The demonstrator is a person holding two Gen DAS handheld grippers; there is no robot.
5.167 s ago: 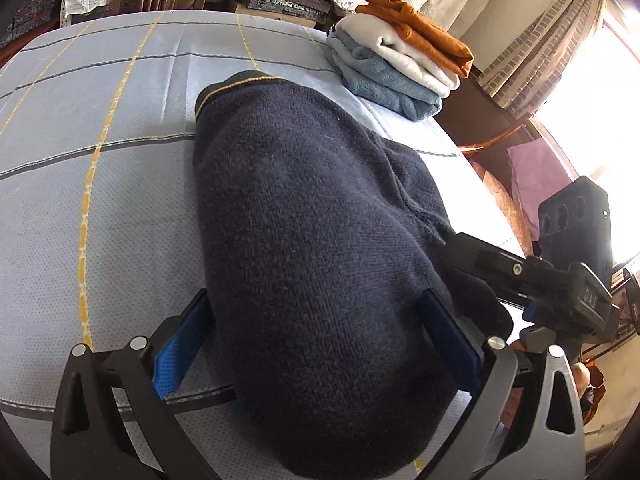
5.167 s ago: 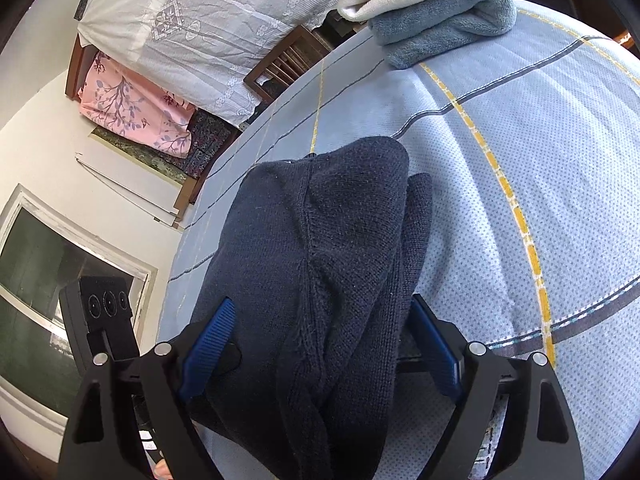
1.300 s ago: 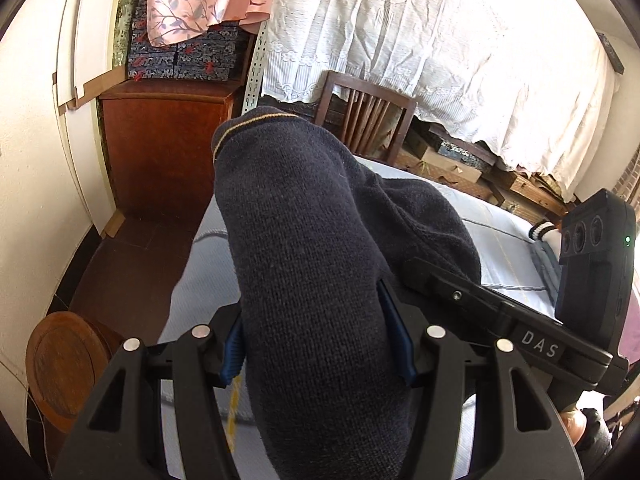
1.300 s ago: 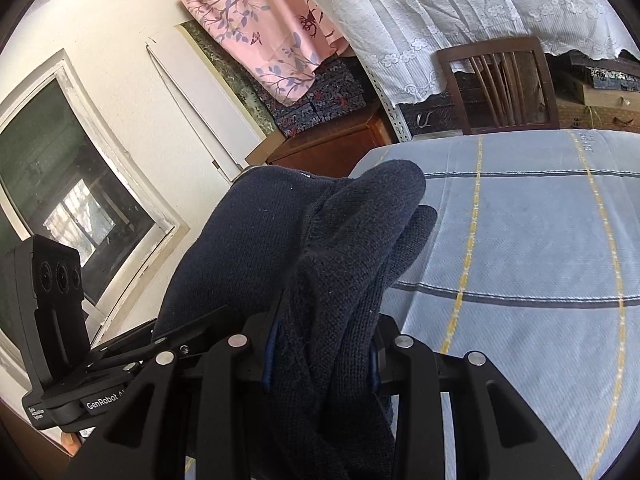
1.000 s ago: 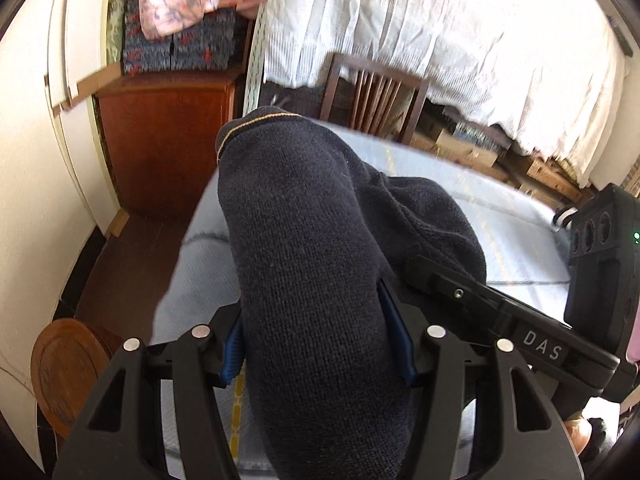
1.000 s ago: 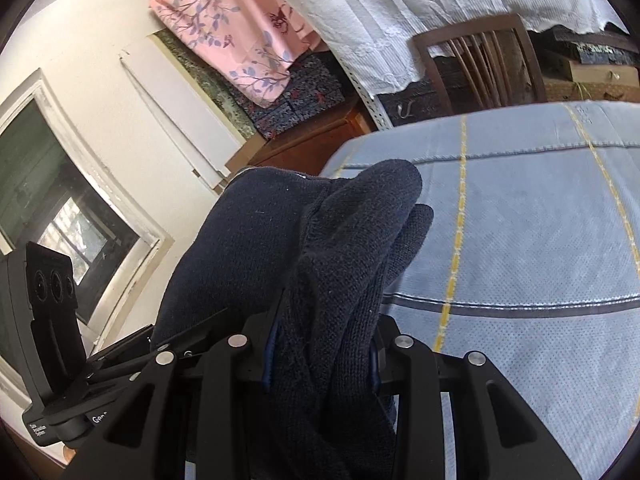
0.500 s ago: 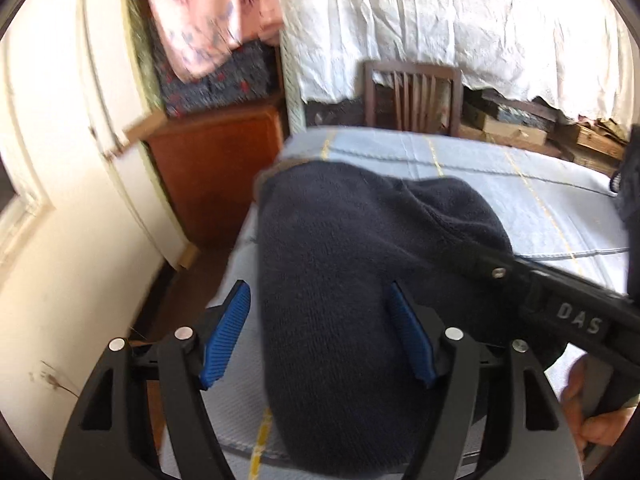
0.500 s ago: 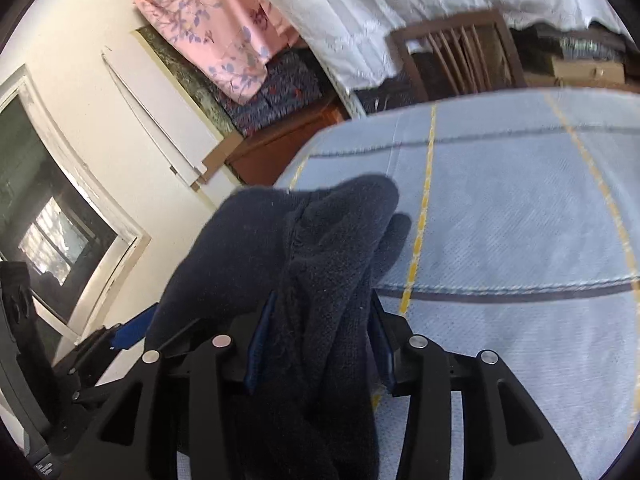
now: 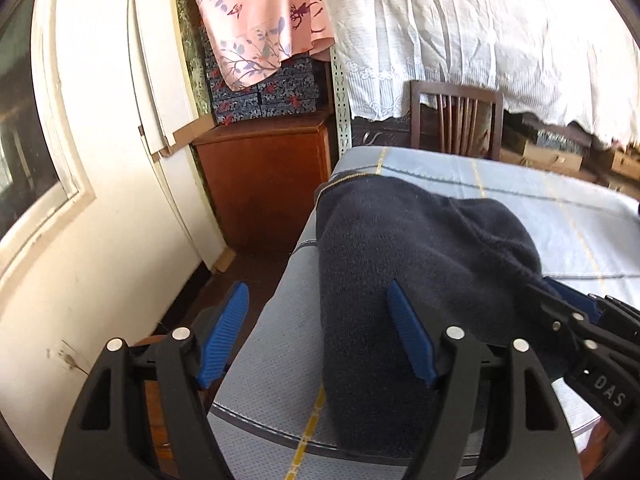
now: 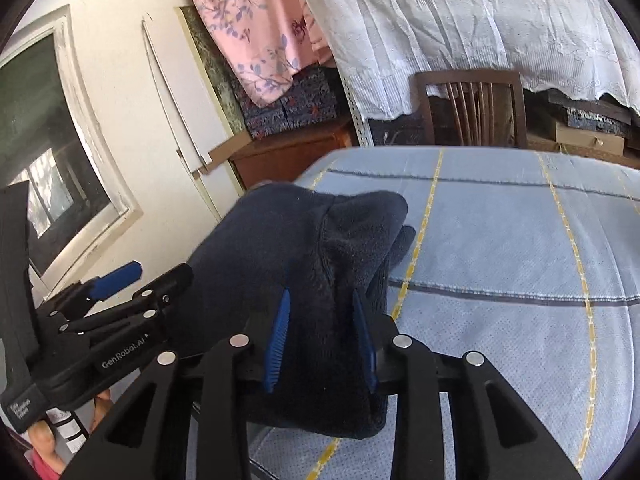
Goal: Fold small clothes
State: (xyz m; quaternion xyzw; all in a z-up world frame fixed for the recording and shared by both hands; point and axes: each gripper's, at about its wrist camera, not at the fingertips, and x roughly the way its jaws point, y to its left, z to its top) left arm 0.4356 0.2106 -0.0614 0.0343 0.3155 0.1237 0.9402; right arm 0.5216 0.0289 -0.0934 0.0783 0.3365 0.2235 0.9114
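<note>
A folded dark navy knit sweater (image 9: 408,256) lies on the near left corner of the table, which has a light blue cloth with yellow and grey lines (image 9: 560,208). My left gripper (image 9: 320,332) is open, its right pad against the sweater's left side and its left pad past the table edge. My right gripper (image 10: 320,336) is shut on a bunched fold of the sweater (image 10: 304,248) at its near end. The left gripper's body (image 10: 100,320) shows at the left of the right wrist view.
A wooden chair (image 9: 456,120) stands at the table's far side under a white lace cloth (image 9: 480,40). A brown cabinet (image 9: 264,176) and a white wall (image 9: 100,160) lie beyond the left table edge. The floor drops off left of the table.
My left gripper has opened and let go of the sweater, which now rests on the table corner. My right gripper still clamps its fold and has widened a little.
</note>
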